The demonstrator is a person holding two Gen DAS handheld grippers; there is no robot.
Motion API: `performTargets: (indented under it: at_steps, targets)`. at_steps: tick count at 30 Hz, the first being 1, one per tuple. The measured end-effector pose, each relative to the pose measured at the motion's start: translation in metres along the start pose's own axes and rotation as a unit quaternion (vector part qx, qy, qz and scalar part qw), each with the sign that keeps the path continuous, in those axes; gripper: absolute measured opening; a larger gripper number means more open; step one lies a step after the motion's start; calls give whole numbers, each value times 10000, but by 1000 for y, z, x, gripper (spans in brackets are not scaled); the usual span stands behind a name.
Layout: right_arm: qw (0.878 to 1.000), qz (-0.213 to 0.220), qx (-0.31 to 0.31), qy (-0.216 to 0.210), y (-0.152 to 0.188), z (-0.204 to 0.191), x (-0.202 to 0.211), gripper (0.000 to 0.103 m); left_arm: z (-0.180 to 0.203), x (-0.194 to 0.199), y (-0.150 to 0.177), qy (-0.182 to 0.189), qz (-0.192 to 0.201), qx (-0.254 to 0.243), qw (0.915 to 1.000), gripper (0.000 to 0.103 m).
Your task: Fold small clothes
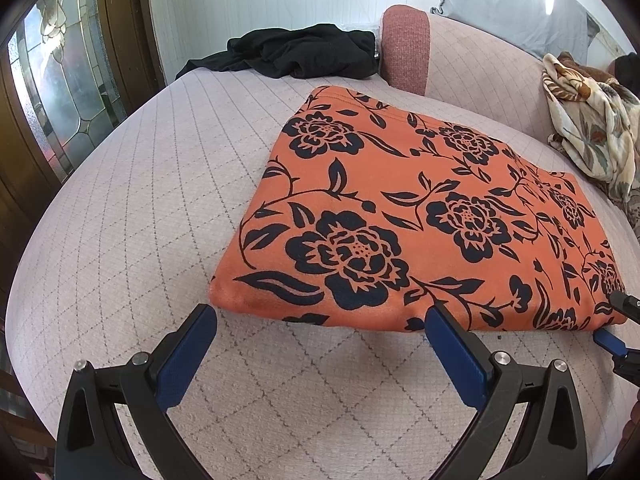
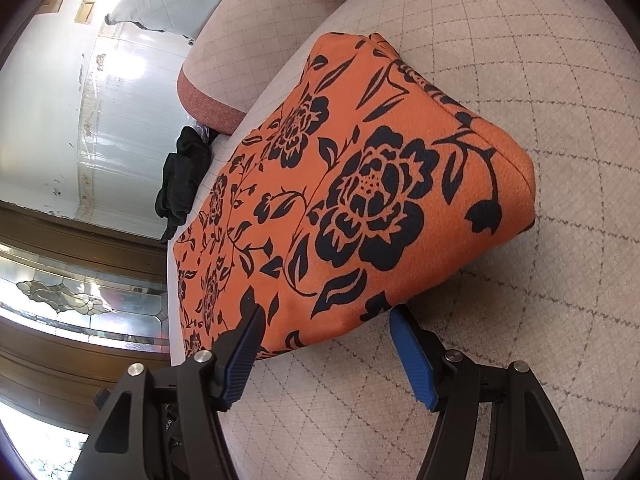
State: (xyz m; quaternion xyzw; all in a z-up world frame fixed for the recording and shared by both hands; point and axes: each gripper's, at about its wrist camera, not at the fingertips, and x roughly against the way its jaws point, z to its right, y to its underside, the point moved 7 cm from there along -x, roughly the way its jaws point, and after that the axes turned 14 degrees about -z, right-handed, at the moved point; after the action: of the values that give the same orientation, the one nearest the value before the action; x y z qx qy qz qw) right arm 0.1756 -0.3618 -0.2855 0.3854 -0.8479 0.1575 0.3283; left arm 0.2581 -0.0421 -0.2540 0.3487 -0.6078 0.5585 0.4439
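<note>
- The left gripper (image 1: 320,324) is hovering nearest the lens, its blue-padded jaws spread wide and holding nothing, just short of the near folded edge of the orange floral garment (image 1: 420,208).
- The right gripper (image 2: 324,320) is reaching in with jaws spread too; one pad is lying over the garment's (image 2: 360,200) near edge, the other is resting on the cover beside it, and whether they are touching cloth is hard to tell.
- The garment is lying folded into a flat rectangle on the quilted sofa seat (image 1: 140,220), its long axis running from the near left corner away toward the far right in the left wrist view.
- A crumpled black garment (image 1: 296,52) is sitting well apart at the far edge, beside the reddish sofa arm (image 1: 404,48).
- A cream patterned blanket (image 1: 592,128) is bunching up at the right against the backrest, with a grey pillow (image 1: 512,4) behind.
- A stained-glass door (image 1: 60,80) is standing at the left.
- No writing is showing anywhere.
</note>
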Motion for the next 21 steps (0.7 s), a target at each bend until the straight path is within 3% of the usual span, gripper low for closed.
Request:
performTargets:
  at_steps: [21]
  targets:
    - [10000,-2,2,5,0,-1,-1,68,1,-1,0,12,-17,-7,10000,103]
